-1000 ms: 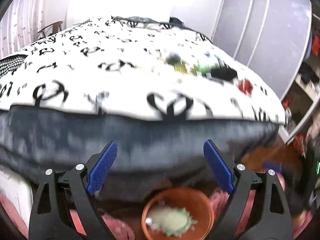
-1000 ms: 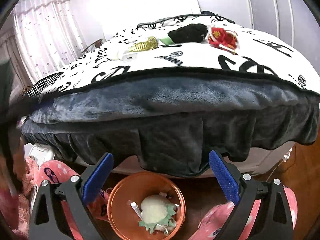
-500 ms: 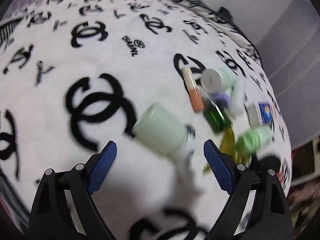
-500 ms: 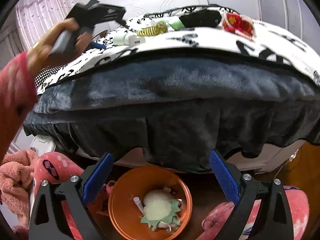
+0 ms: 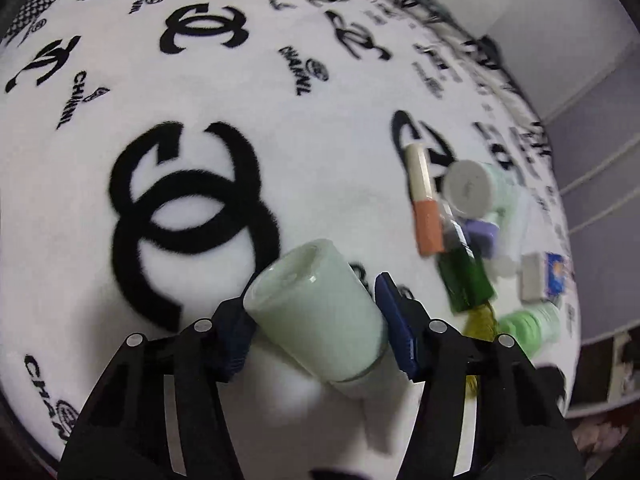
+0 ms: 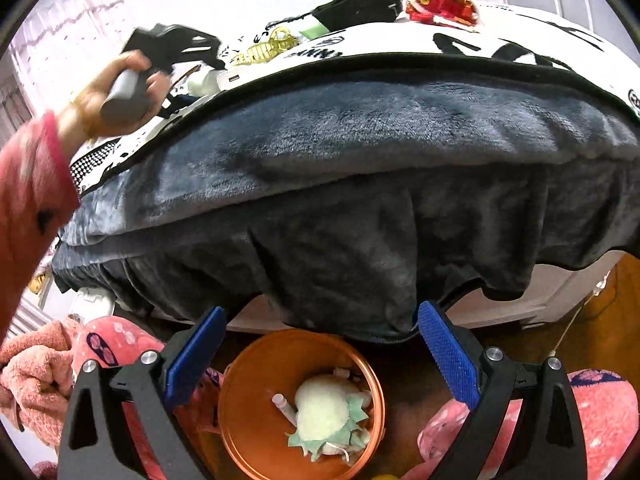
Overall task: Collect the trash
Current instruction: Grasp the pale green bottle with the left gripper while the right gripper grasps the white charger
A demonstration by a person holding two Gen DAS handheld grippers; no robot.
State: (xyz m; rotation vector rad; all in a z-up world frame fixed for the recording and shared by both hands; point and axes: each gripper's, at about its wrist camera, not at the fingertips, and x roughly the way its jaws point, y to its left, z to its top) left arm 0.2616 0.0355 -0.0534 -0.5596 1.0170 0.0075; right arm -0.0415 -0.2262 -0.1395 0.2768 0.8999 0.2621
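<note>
Now my left claw (image 5: pixel 316 322) has just closed on the pale green jar (image 5: pixel 320 316); I should lift straight, squeezing gently.

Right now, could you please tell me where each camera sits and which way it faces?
Left wrist: on the left tongs, looking down onto the white blanket; its pads grip a pale green jar.
Right wrist: on the open right tongs, low, facing the bedside above an orange bin; hand and pink sleeve show.
Shared: blanket, left tongs.
</note>
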